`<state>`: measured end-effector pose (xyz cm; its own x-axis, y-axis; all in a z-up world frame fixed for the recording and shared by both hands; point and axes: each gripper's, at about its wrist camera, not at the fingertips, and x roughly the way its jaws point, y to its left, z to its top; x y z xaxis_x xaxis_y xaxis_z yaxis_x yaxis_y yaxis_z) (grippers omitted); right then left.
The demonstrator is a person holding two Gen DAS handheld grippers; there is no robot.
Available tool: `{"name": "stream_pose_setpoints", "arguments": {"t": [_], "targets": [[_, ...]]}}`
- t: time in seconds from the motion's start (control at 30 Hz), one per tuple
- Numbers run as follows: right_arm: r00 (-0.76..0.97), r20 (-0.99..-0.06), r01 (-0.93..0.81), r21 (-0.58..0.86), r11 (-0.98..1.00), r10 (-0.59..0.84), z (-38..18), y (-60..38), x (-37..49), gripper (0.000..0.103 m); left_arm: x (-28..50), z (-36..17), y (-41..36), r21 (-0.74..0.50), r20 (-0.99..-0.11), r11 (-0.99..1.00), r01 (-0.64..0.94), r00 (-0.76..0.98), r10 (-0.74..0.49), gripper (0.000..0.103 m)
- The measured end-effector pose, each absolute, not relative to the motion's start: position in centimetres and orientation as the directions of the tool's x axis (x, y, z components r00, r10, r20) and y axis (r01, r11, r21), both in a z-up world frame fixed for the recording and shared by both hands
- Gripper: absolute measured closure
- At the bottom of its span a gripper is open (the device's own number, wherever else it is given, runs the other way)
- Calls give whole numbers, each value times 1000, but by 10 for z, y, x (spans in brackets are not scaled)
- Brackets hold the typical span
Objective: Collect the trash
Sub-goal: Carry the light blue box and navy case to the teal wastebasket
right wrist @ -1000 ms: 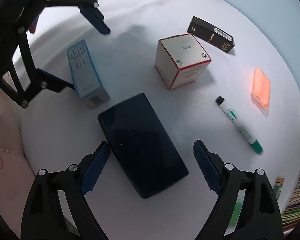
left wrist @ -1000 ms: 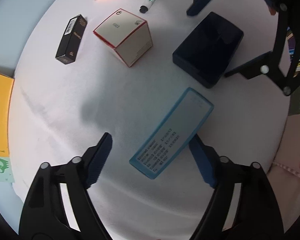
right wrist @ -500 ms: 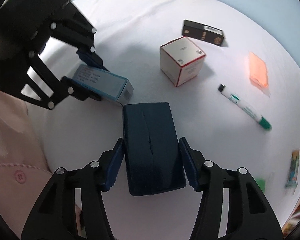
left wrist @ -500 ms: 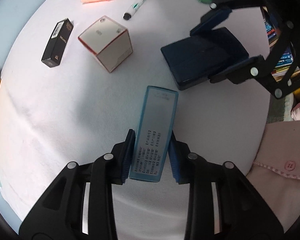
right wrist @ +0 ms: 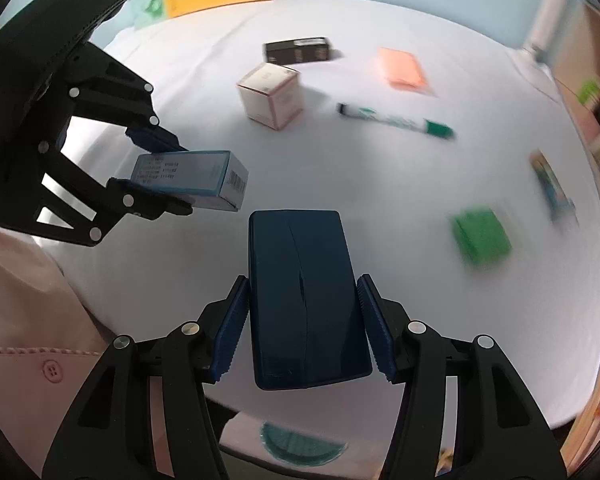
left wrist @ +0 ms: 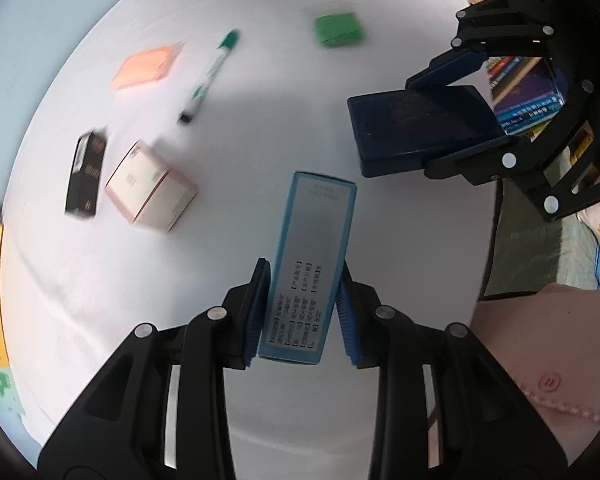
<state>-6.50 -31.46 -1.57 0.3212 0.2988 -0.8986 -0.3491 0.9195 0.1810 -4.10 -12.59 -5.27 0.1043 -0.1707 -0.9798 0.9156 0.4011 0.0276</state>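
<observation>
Carrying comes next, I judge: the left hand-held gripper (left wrist: 300, 312) clamps the light-blue carton (left wrist: 312, 260), the right hand-held gripper (right wrist: 302, 330) clamps the dark navy case (right wrist: 304, 300), both lifted clear of the white worktop (right wrist: 380, 200). Keep both grips firm and the two loads apart. A white cube box (right wrist: 270, 94), black carton (right wrist: 298, 50), green marker (right wrist: 396, 120) and green pad (right wrist: 482, 236) lie beyond; nothing blocks the way.

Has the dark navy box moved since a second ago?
Yes. The dark navy rectangular box lay flat on the white tablecloth; now it is shut in the right gripper jaws, lifted towards the table's near edge.
</observation>
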Motion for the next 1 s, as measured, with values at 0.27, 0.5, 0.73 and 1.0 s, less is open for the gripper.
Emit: {"name": "stream_pose_setpoints", "arguments": {"t": [0.27,0.5,0.73,1.0], "targets": [[346,-905,-153,204,967,246,-35,-362,-111,47,-83,-43,-160,28,-977,259,965,81,-198,73],[352,-919,86,221,972,177,-40,-400,-184,47,-124,-53,-221,11,-980,72,997,25,-199,73],[311,-943,360,229,904,115,-63,-427,-269,47,-183,-71,-264,-26,-984,-158,987,-53,-167,73],[267,-959,565,232,792,91,-80,-430,-349,47,-253,-109,-328,-63,-989,-361,931,-106,-100,73]]}}
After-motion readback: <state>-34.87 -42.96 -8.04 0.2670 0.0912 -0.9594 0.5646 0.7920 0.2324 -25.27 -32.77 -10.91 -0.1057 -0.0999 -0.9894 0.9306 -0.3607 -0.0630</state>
